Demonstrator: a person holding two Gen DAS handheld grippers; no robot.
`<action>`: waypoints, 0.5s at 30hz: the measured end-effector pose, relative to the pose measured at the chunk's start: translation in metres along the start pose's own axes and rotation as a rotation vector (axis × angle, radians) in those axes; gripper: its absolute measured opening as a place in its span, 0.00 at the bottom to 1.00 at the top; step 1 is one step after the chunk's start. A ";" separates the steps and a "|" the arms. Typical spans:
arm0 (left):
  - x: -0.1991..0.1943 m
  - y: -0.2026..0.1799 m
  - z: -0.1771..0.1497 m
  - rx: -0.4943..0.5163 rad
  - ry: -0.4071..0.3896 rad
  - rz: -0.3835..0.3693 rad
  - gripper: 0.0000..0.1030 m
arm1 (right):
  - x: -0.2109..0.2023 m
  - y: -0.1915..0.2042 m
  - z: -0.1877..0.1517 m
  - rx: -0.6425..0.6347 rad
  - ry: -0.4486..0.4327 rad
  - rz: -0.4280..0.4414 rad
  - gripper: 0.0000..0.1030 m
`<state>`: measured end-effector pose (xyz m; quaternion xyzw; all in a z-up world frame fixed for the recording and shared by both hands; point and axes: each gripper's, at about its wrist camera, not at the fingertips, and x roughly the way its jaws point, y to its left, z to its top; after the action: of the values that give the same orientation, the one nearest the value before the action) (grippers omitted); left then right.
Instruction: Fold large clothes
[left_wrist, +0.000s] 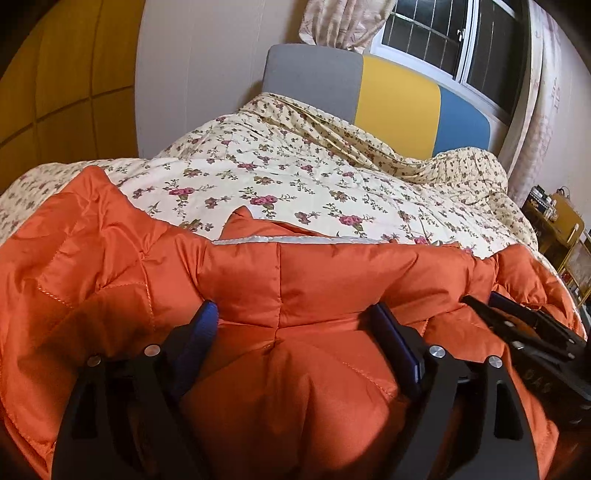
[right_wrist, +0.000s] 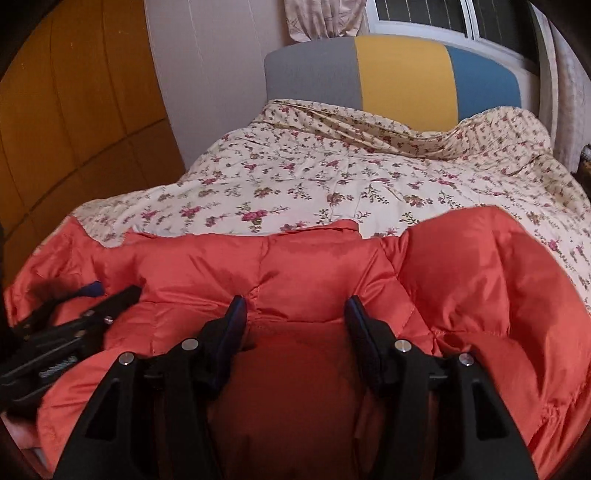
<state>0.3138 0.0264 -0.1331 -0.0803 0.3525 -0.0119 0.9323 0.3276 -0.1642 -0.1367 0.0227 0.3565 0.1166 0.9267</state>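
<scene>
Jacket (left_wrist: 288, 295) stretches crosswise on the bed (left_wrist: 295, 173), bunched between both gaping tongs: left tongs (left_wrist: 295, 314), right tongs (right_wrist: 295, 306) (equally near).

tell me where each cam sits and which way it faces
Left wrist: on the left gripper, facing the headboard across the orange jacket; its fingers are spread, right gripper alongside.
Right wrist: on the right gripper, same heading; left gripper shows.
Shared: jacket, floral quilt, headboard, window.
</scene>
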 end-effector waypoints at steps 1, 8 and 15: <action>0.001 -0.001 0.000 0.002 0.003 0.002 0.83 | 0.001 0.001 -0.001 -0.007 -0.002 -0.010 0.53; -0.002 -0.006 0.006 0.039 0.066 0.028 0.89 | 0.000 -0.006 0.005 0.018 0.070 0.037 0.61; -0.045 0.042 0.035 -0.016 0.036 0.123 0.95 | -0.048 -0.051 0.028 0.055 -0.028 -0.043 0.76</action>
<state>0.3021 0.0762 -0.0846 -0.0655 0.3738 0.0468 0.9240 0.3219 -0.2237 -0.0904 0.0421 0.3468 0.0863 0.9330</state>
